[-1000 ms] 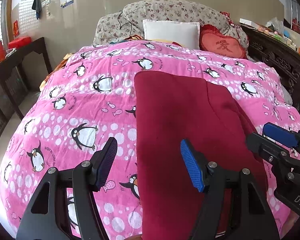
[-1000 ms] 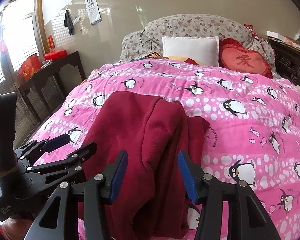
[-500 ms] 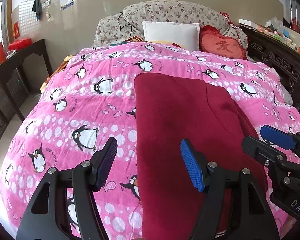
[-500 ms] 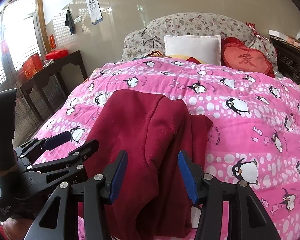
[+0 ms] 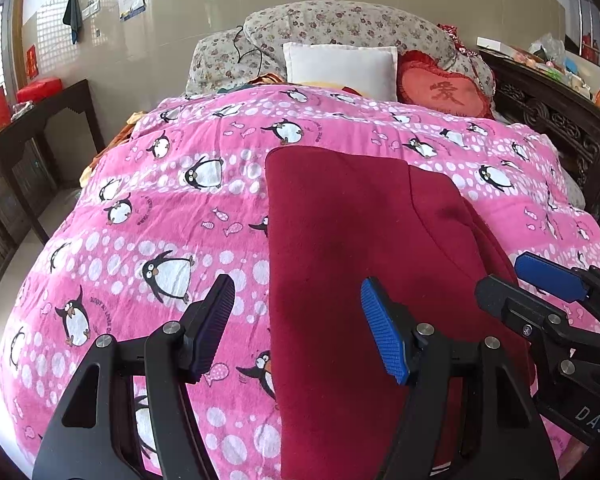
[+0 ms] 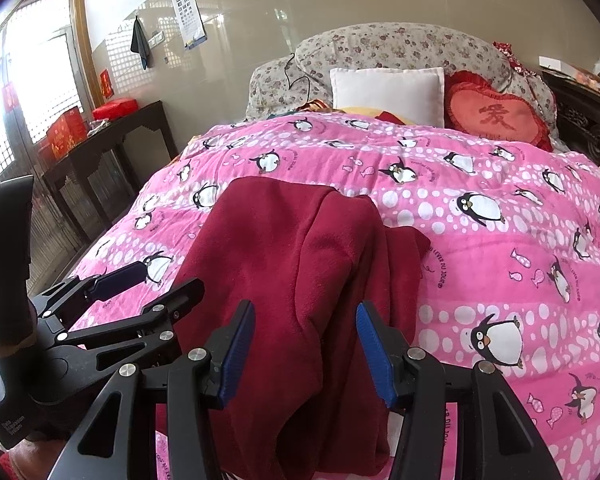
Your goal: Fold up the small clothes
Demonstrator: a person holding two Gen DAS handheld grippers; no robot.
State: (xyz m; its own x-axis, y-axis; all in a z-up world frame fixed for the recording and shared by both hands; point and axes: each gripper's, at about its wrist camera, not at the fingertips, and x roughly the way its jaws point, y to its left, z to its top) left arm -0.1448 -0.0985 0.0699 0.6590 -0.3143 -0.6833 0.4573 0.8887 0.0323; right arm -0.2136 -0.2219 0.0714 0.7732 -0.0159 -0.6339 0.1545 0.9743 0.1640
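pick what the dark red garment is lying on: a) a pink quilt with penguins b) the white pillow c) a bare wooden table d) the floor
a, since the dark red garment is spread flat on the pink penguin quilt, well short of the white pillow at the head of the bed.

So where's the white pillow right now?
At the head of the bed: the white pillow leans on the floral bedding, left of the red heart cushion.

Penguin quilt (image 5: 172, 216) on bed; white pillow (image 5: 340, 68), heart cushion (image 5: 444, 94) behind
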